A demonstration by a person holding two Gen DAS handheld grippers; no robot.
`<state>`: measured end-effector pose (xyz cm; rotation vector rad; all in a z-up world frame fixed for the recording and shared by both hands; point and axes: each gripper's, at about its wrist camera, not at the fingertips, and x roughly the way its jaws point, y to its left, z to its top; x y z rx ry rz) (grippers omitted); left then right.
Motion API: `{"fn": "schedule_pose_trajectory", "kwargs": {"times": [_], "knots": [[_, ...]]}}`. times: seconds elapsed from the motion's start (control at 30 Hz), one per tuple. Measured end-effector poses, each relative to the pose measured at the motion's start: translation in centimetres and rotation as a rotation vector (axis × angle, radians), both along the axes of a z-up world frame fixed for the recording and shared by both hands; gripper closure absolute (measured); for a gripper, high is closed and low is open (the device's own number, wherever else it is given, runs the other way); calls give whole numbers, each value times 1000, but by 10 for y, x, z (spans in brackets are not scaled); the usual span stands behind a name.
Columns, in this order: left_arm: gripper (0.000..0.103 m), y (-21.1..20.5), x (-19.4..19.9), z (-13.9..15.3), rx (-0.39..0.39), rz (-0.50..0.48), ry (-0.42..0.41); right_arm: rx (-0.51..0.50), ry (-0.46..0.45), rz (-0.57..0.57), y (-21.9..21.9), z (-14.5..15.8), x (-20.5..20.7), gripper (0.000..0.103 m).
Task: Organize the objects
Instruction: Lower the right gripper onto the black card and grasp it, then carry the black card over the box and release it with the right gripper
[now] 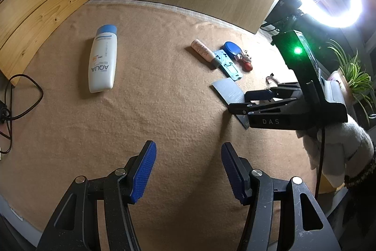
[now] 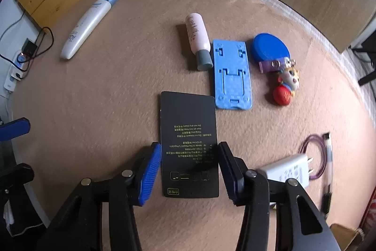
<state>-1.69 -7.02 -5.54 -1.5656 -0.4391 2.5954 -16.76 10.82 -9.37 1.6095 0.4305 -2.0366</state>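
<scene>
Soft beige fleece cloth (image 2: 105, 109) covers the table; on it lies a flat black card (image 2: 189, 145) with yellow print, its lower half between the ribbed blue pads of the right gripper (image 2: 189, 171), which touch its edges. Just beyond it lie a textured blue plastic stand (image 2: 232, 77) and a smooth pink bottle (image 2: 197, 37). Off to the side, the left gripper (image 1: 188, 171) hangs open above bare cloth.

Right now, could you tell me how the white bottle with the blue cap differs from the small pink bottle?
The white bottle is clearly longer than the pink bottle. The white bottle has a light blue cap; the pink bottle has a grey one. The white bottle lies alone on the left, while the pink bottle lies right beside the blue phone stand. Both lie flat on the tan cloth.
</scene>
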Motion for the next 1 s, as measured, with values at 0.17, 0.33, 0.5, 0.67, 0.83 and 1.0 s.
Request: {"fn": "schedule_pose_trajectory", "kwargs": {"times": [0.17, 0.33, 0.5, 0.67, 0.83, 1.0], "knots": [[42, 7, -2, 0, 3, -17, 3, -3, 12, -20, 6, 2, 13, 58], [42, 10, -4, 1, 4, -27, 8, -76, -2, -92, 26, 10, 30, 58], [42, 14, -7, 0, 6, -35, 6, -140, 15, -175, 53, 28, 51, 58], [42, 26, -11, 0, 9, -65, 7, -180, 57, -250, 89, 48, 76, 58], [42, 49, -17, 0, 10, -119, 7, -201, 116, -353, 129, 75, 103, 58], [42, 76, -23, 2, 13, -181, 13, -162, 174, -471, 176, 91, 128, 58]]}}
